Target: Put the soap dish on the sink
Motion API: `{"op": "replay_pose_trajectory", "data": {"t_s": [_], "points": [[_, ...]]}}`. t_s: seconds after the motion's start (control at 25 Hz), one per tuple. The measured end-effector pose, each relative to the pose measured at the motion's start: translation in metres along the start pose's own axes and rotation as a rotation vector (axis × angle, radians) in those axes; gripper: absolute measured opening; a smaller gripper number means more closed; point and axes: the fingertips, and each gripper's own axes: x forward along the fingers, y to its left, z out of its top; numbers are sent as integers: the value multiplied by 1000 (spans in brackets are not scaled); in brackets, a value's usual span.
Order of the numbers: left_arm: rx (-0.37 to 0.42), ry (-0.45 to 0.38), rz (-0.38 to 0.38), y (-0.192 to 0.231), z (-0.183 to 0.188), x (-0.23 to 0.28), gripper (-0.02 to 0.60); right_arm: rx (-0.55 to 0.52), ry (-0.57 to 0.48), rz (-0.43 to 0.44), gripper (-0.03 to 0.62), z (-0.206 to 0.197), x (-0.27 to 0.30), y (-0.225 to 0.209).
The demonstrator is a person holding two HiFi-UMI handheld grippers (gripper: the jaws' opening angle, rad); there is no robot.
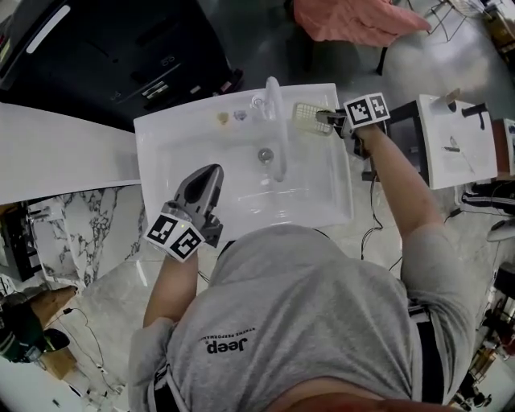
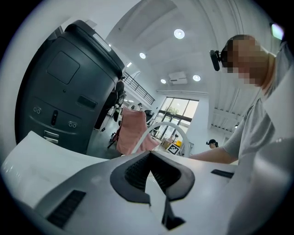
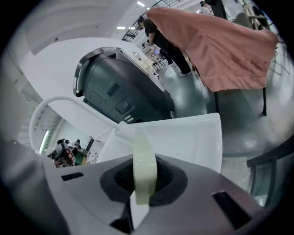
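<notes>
The soap dish (image 1: 306, 117), a pale green slotted tray, hangs over the back right corner of the white sink (image 1: 157, 133), just right of the faucet (image 1: 275, 129). My right gripper (image 1: 326, 119) is shut on its right end. In the right gripper view the dish (image 3: 142, 147) stands on edge between the pads, with the sink's rim (image 3: 197, 137) below it. My left gripper (image 1: 211, 173) hovers over the front left of the basin. Its jaws (image 2: 149, 156) are shut and hold nothing.
A drain (image 1: 265, 154) sits mid-basin. A black machine (image 1: 121, 48) stands behind the sink and a white counter (image 1: 56, 153) adjoins its left side. A pink cloth (image 1: 354, 20) hangs at the back. A white table (image 1: 455, 141) with small items stands to the right.
</notes>
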Motion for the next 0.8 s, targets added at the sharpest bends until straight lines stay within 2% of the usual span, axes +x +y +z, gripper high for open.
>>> {"op": "replay_pose_trajectory", "data": {"t_s": [0.24, 0.52, 0.8], "points": [[-46, 30, 36, 18, -17, -4, 12, 17, 118, 20, 74, 4, 38, -24], [-92, 50, 50, 29, -31, 0, 12, 38, 157, 15, 91, 15, 56, -41], [-114, 48, 47, 33, -34, 3, 12, 51, 188, -67, 157, 18, 61, -57]]}}
